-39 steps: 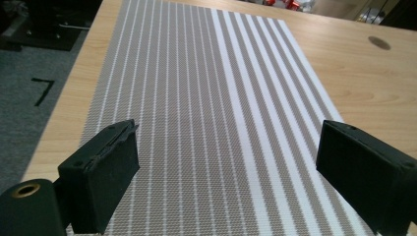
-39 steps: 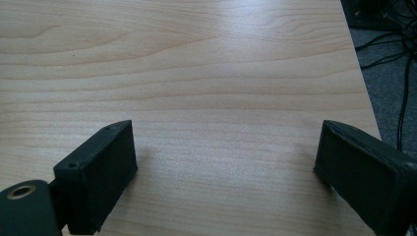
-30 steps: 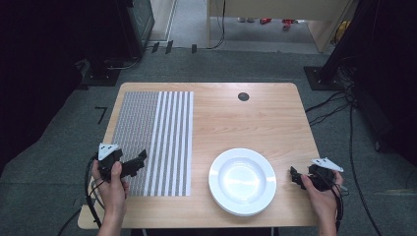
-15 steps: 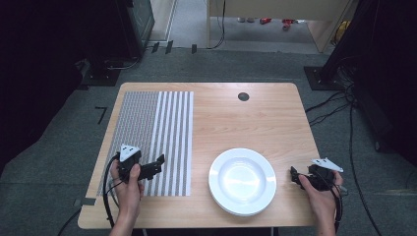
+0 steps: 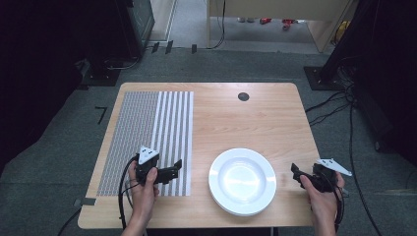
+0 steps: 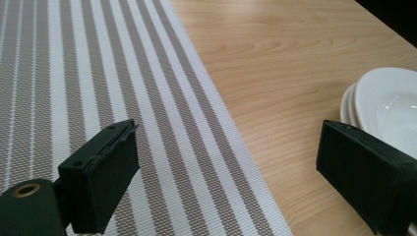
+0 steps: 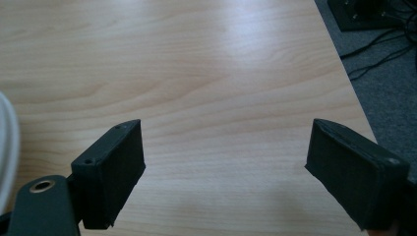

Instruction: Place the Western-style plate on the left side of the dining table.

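A stack of white plates (image 5: pixel 242 181) sits on the wooden table (image 5: pixel 246 123) near its front edge, right of centre. A striped grey and white placemat (image 5: pixel 147 132) covers the table's left part. My left gripper (image 5: pixel 176 169) hovers over the placemat's front right corner, pointing right toward the plates, open with nothing between its fingers. In the left gripper view the placemat (image 6: pixel 98 73) lies below the jaws and the plates (image 6: pixel 388 103) are at the right. My right gripper (image 5: pixel 296 174) is just right of the plates, open and empty, and its jaws have just been closing slightly. The plate rim (image 7: pixel 6 147) shows at the left.
A small black round cap (image 5: pixel 243 96) is set into the table near its far edge. The table's right edge (image 7: pixel 344 73) runs close to my right gripper. Cables (image 5: pixel 334 105) and dark equipment stands lie on the grey floor around the table.
My left hand has carried its gripper rightward across the placemat toward the plates. My right hand has stayed where it was.
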A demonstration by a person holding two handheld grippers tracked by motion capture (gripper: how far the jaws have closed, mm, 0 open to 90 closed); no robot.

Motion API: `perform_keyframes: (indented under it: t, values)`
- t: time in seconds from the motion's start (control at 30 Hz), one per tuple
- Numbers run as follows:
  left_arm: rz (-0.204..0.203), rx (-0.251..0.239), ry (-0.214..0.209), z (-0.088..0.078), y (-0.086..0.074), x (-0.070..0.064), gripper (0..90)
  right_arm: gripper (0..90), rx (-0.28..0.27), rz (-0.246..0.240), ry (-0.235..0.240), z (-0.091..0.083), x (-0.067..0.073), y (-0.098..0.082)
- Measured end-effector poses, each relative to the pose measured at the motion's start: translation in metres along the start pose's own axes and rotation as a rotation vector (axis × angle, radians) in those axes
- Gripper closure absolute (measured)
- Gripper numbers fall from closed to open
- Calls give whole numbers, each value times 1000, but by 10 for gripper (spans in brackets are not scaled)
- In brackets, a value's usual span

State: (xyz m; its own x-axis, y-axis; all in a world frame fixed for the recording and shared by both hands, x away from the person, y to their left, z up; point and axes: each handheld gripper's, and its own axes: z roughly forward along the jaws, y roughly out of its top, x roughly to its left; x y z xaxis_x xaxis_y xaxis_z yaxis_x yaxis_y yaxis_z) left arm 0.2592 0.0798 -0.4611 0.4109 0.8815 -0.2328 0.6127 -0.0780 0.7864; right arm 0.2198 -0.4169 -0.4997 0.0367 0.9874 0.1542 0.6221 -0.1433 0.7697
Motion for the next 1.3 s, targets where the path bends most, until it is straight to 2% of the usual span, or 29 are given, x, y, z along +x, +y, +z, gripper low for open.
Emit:
perform_keyframes:
  t: [0.3,0.4,0.47,0.53,0.63,0.83,0.97,1.1,1.23,1.3]
  values:
    - [35,25,-33,9,-4,-21,90,152,-33,-8,42,-9,24,8]
    - [49,30,-50,11,-6,-28,90,188,-31,-12,38,-11,32,9]
    - [43,33,-78,12,-7,-31,90,206,-33,-21,41,-12,38,9]
    - [16,34,-105,13,-7,-35,90,219,-28,-22,49,-13,42,9]
    - [25,37,-125,15,-7,-40,90,240,-37,-25,62,-14,48,9]
    - [47,51,-153,19,-9,-52,90,270,-46,-41,87,-17,57,8]
    - [63,65,-184,23,-11,-60,91,343,-37,-42,94,-16,62,5]
    - [77,79,-206,27,-12,-67,137,380,-31,-56,109,-16,67,2]
    - [88,83,-227,30,-14,-74,149,412,-26,-55,135,-16,70,1]
    - [95,86,-226,30,-15,-77,161,458,-25,-41,161,-17,69,0]
